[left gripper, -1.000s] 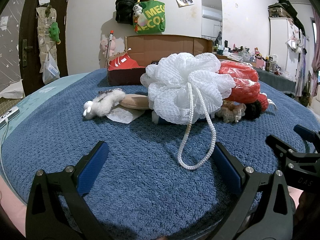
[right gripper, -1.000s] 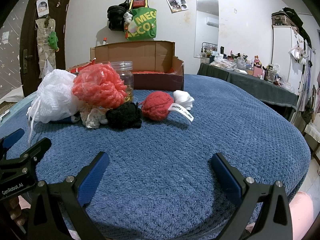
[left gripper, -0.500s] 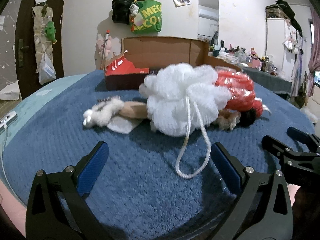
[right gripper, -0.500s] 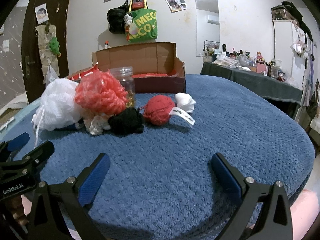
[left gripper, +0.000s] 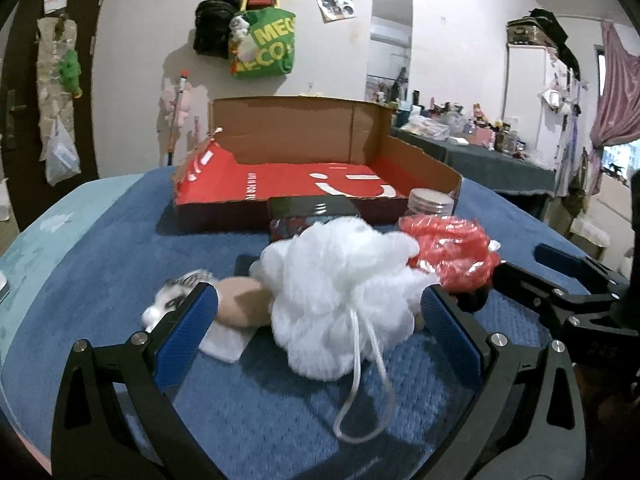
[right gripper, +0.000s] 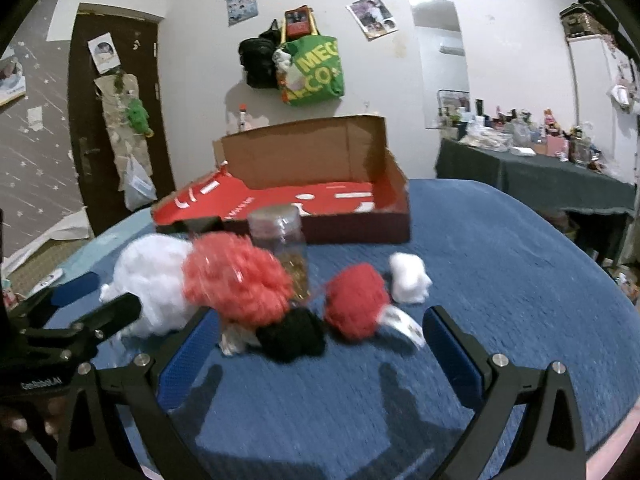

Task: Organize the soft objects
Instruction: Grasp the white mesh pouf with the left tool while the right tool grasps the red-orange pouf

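A white mesh bath pouf (left gripper: 340, 292) with a cord loop lies on the blue blanket (left gripper: 280, 412), just ahead of my open left gripper (left gripper: 318, 326), whose blue pads flank it. A plush toy (left gripper: 224, 304) lies to its left, a red pouf (left gripper: 452, 252) to its right. In the right wrist view the red pouf (right gripper: 236, 284), a black knit ball (right gripper: 292, 336), a red yarn ball (right gripper: 356, 304) and a white sock ball (right gripper: 408, 276) sit in front of my open right gripper (right gripper: 320, 356). The white pouf (right gripper: 152, 284) shows at left.
An open cardboard box (left gripper: 316, 176) with a red inside stands behind the pile, also seen as the box (right gripper: 312, 200) in the right wrist view. A clear jar (right gripper: 284, 252) stands among the soft things. A cluttered dark table (right gripper: 540, 172) is at right; a door (right gripper: 112, 128) at left.
Both grippers have risen and moved forward toward the pile, so the box's inside now shows. The left gripper's pads now flank the white pouf. Nothing on the blanket has moved.
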